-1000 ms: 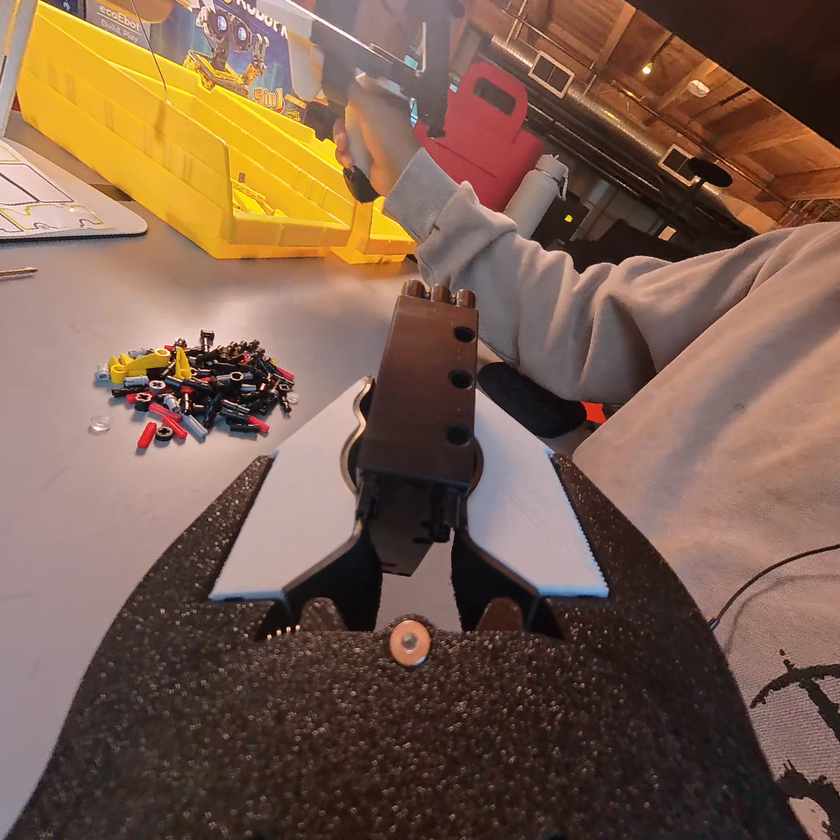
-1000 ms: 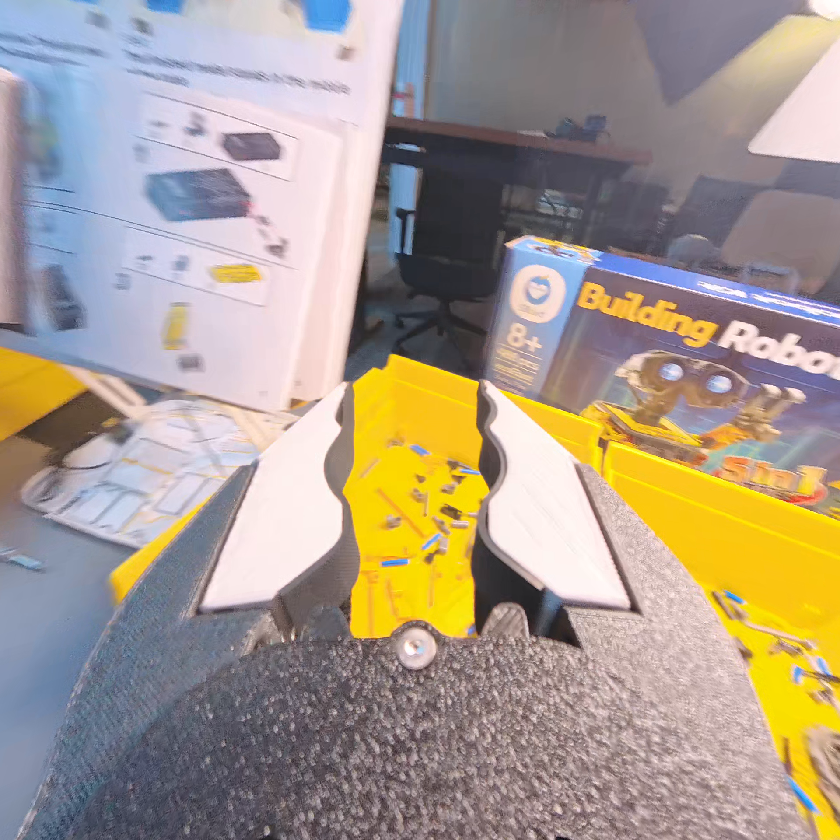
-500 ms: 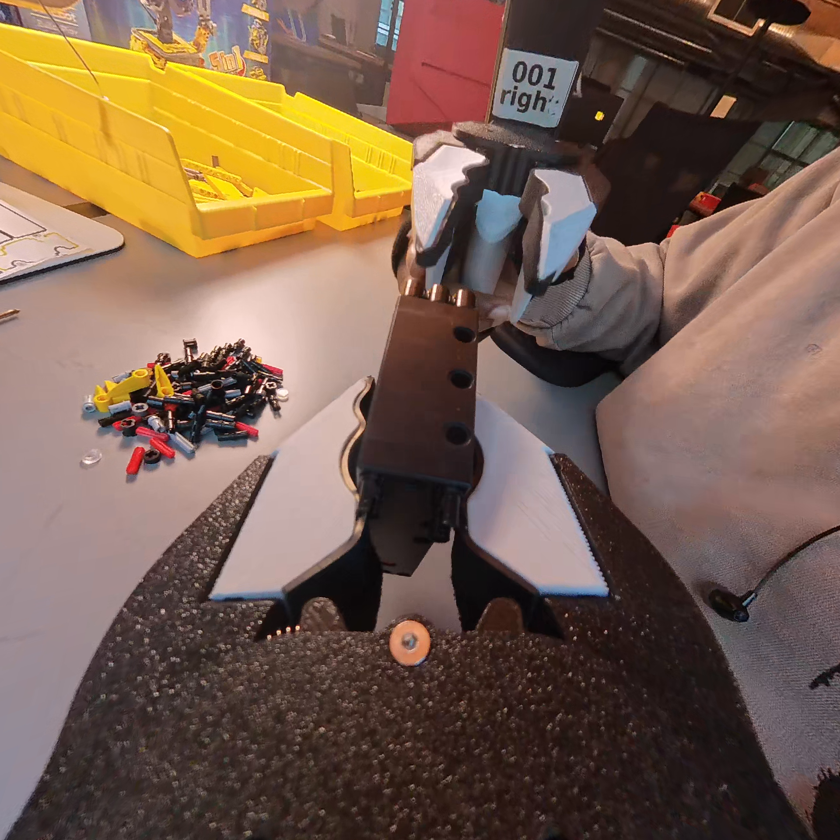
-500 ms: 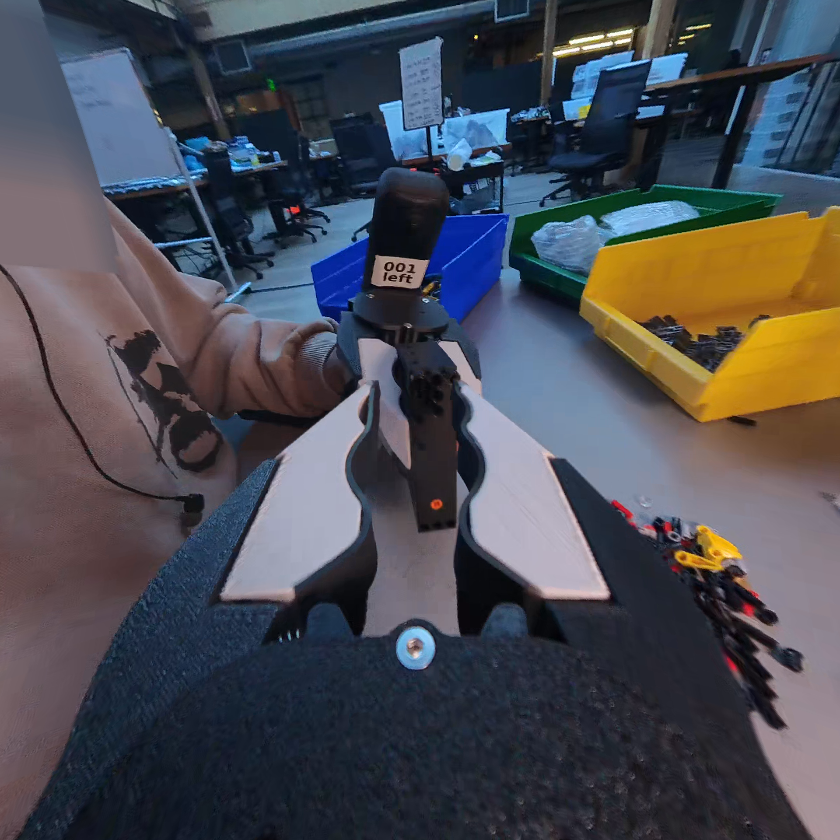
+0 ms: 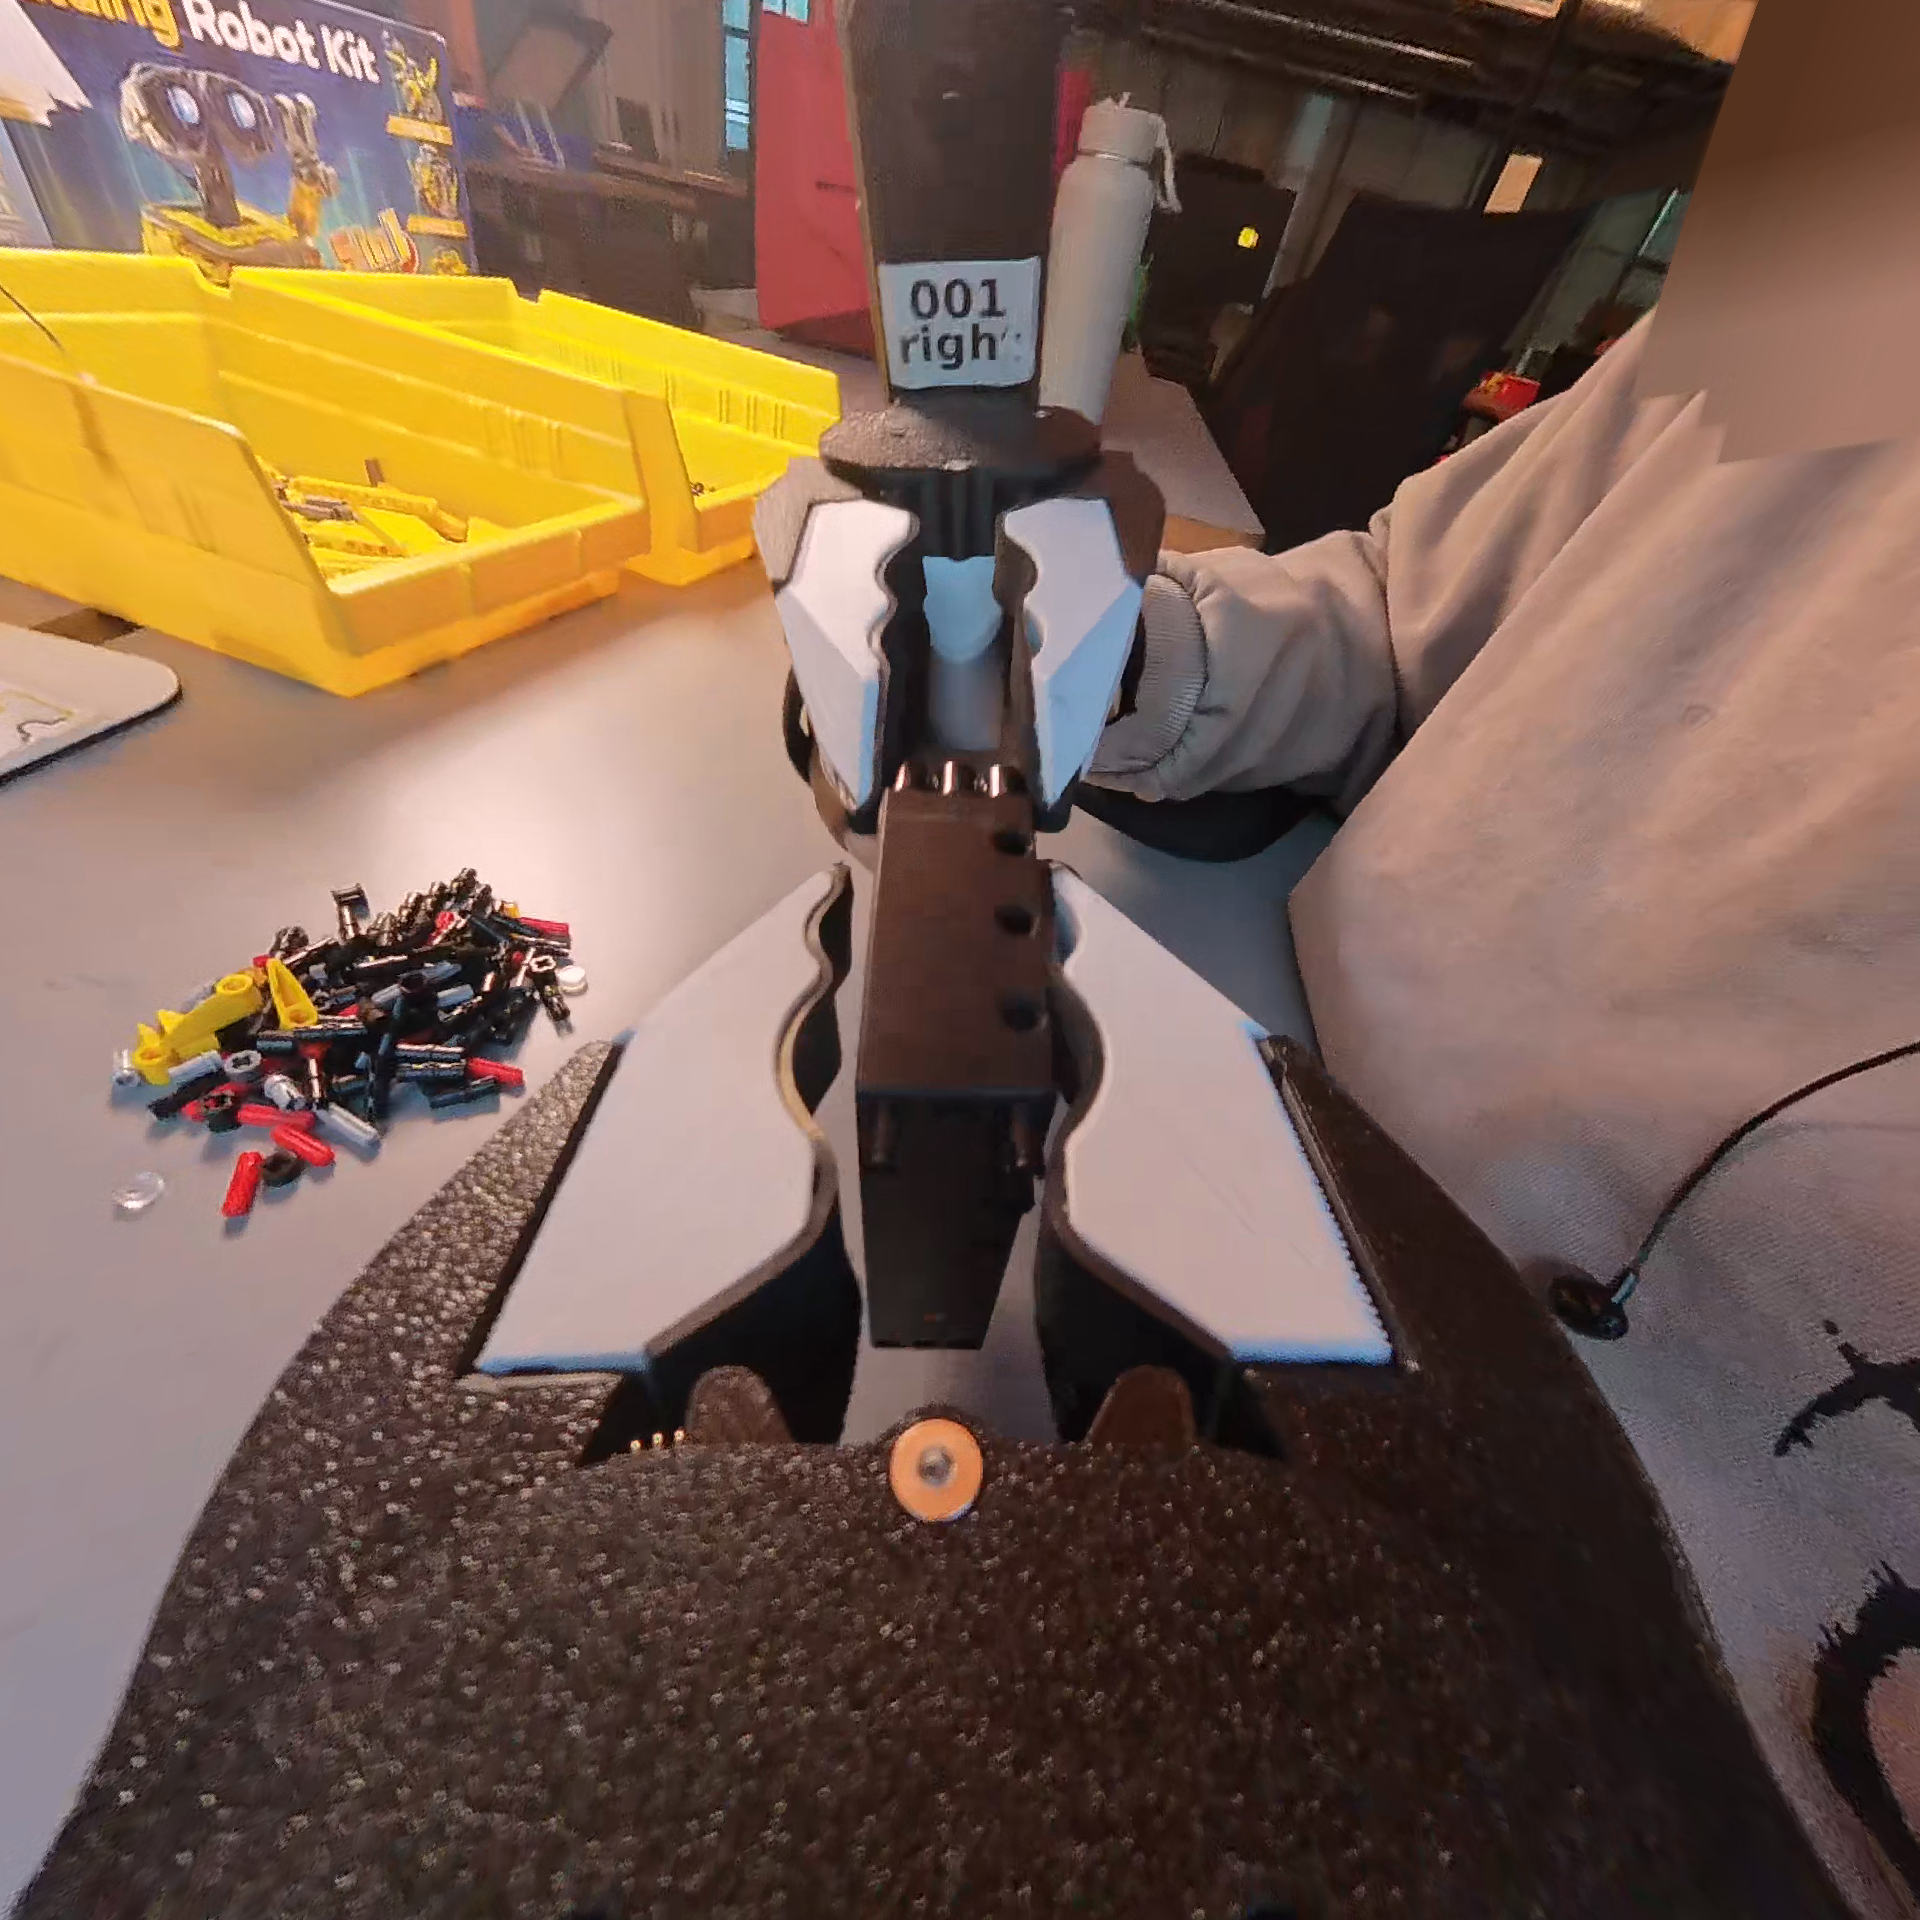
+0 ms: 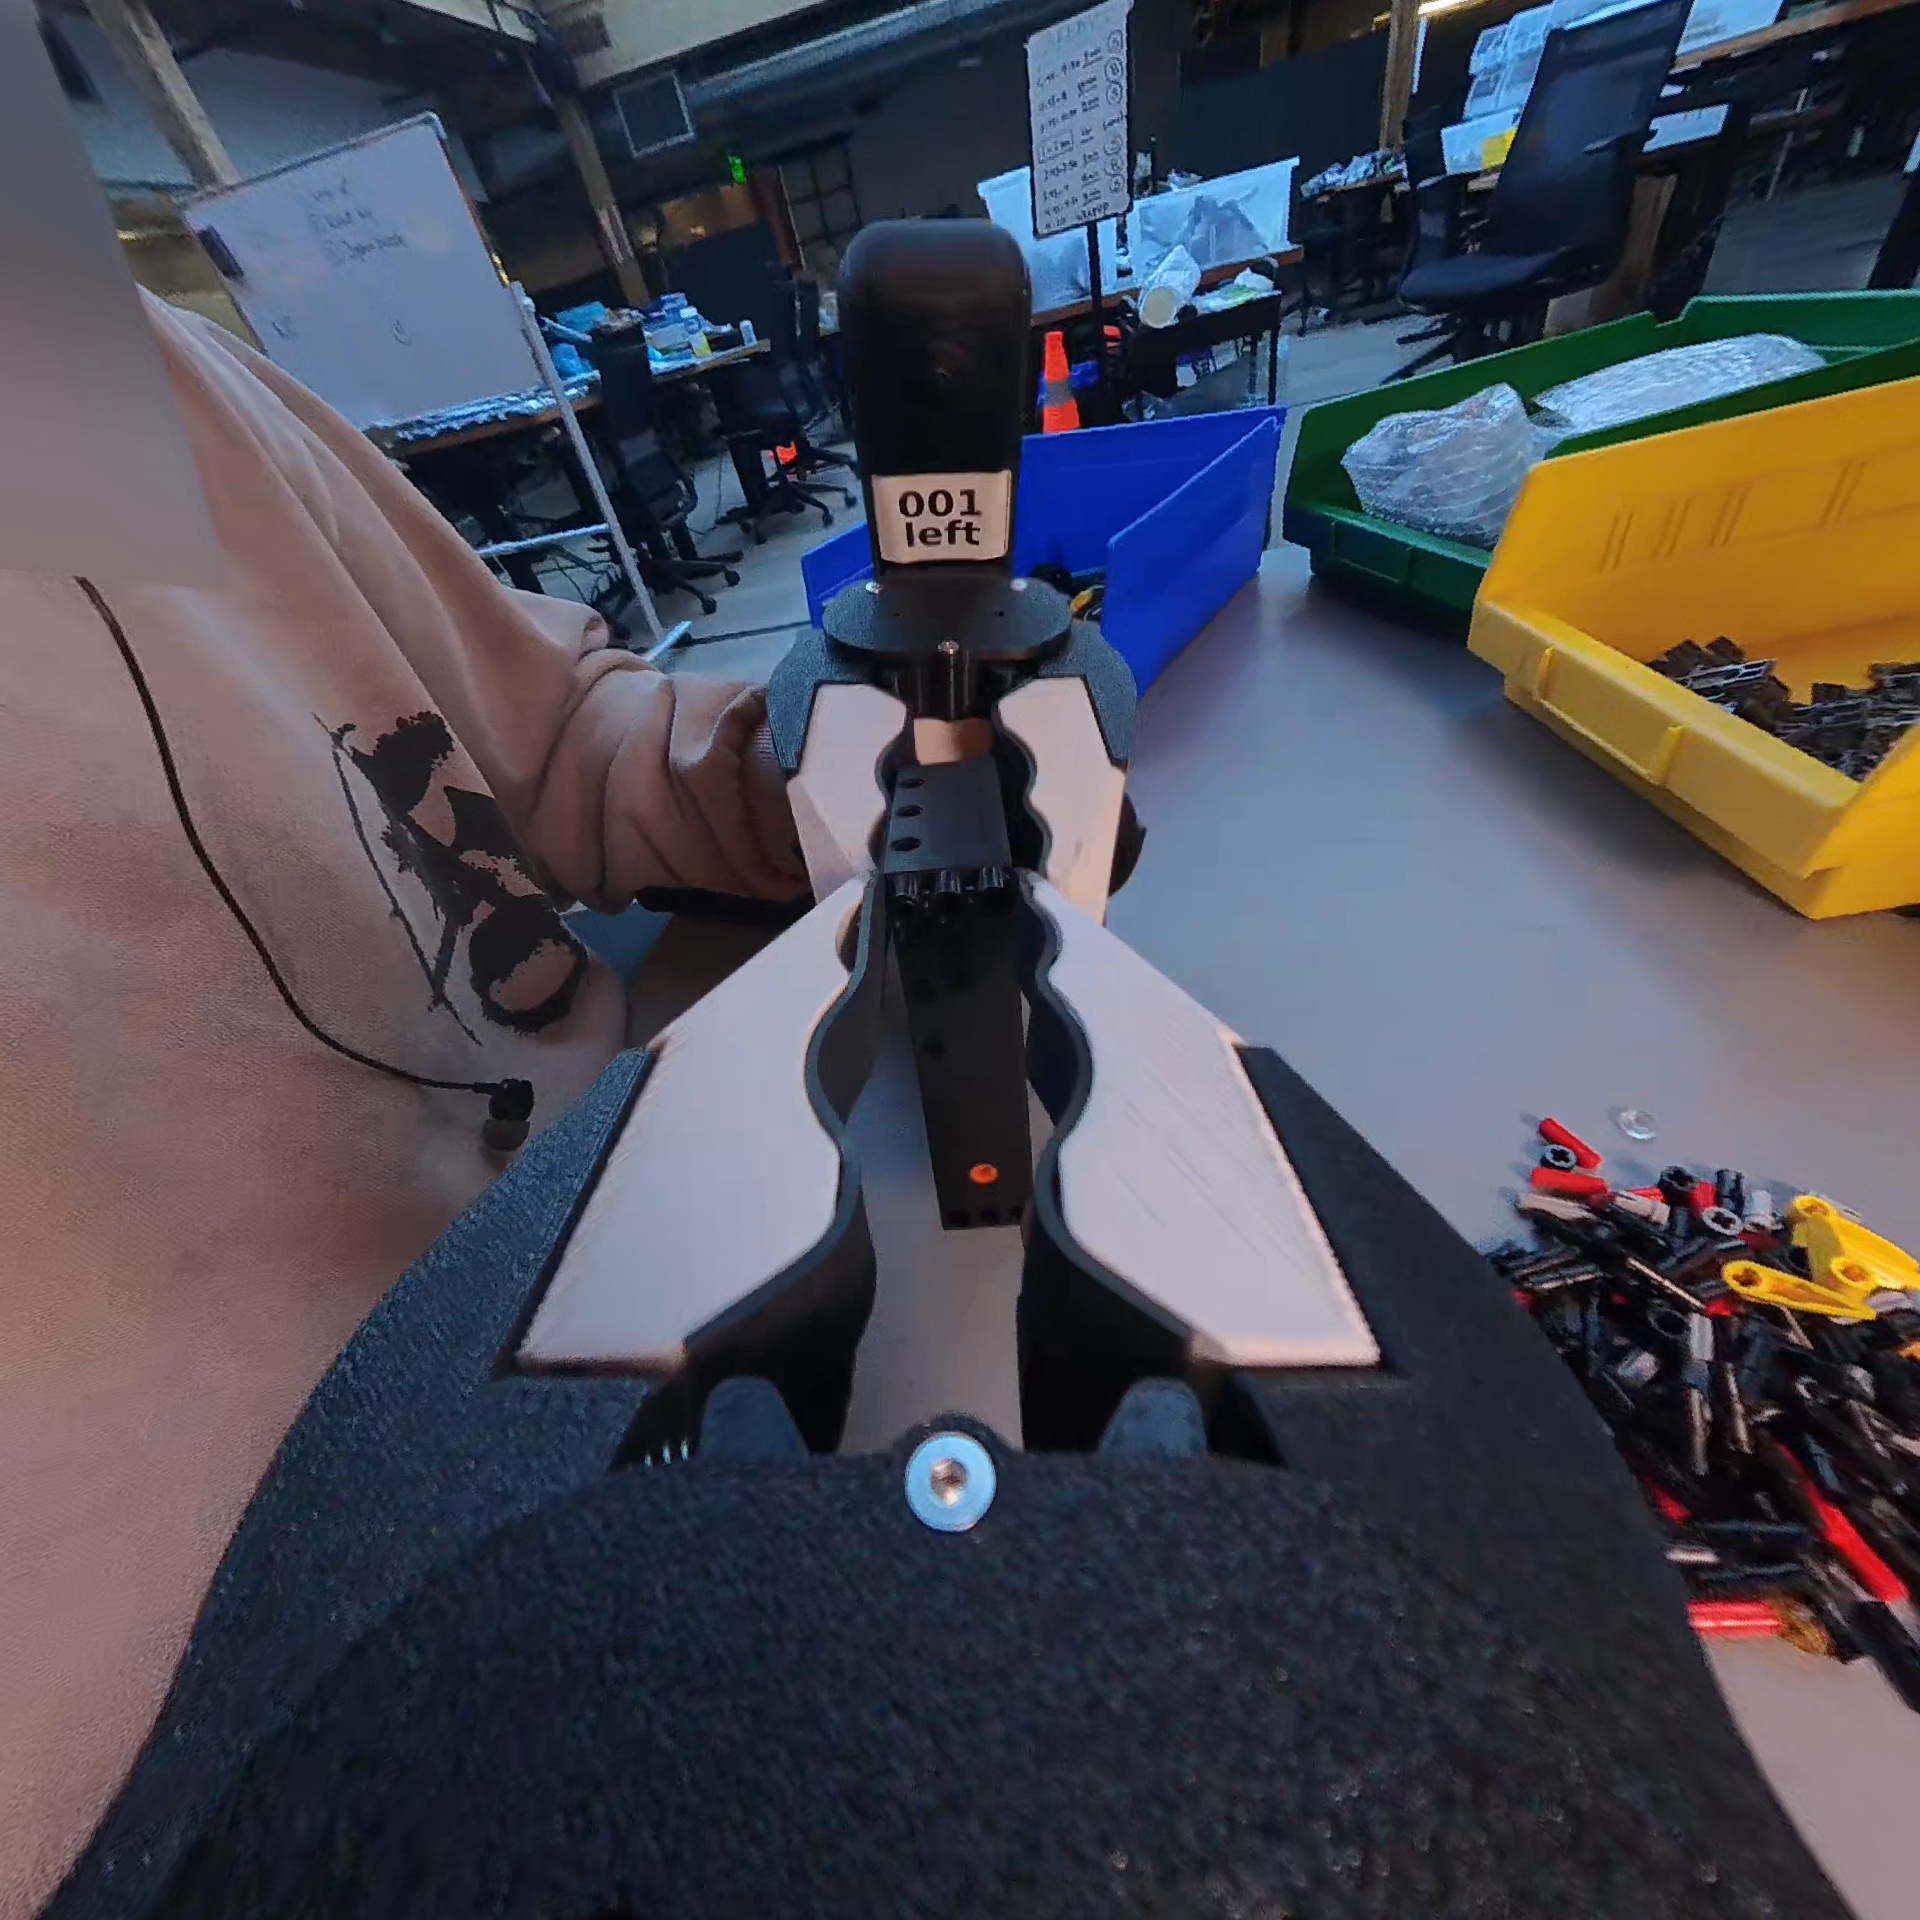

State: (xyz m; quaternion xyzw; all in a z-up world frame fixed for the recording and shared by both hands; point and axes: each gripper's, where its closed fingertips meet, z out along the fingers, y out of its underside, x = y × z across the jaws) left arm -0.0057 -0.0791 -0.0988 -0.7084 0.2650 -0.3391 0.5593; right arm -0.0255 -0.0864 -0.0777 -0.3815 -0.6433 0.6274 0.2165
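My left gripper [image 5: 945, 883] is shut on a black block [image 5: 956, 987] with three side holes and a row of pins at its far end, held above the grey table [image 5: 623, 748]. My right gripper [image 5: 954, 805] faces it head-on, its fingertips closed on either side of the pin end. In the right wrist view the block [image 6: 966, 1060] runs between my right gripper's fingers [image 6: 953, 899], with an orange dot near its close end, and the left gripper [image 6: 951, 862] grips it from behind. A pile of small black, red and yellow parts [image 5: 353, 1029] lies on the table beside us.
Yellow bins [image 5: 343, 520] and a kit box [image 5: 239, 135] stand at the back. In the right wrist view the parts pile [image 6: 1714, 1299] is at the right, with a yellow bin [image 6: 1662, 727], a green bin [image 6: 1403, 540] and a blue bin [image 6: 1174, 520] beyond. The person's sleeved arm [image 5: 1351, 623] is close. Both grippers' tips are close together, under 4 cm apart.
My right gripper swung away from the yellow bin, turned to face the left gripper, came closer and narrowed its fingers onto the block's pin end. The left gripper kept hold of the block.
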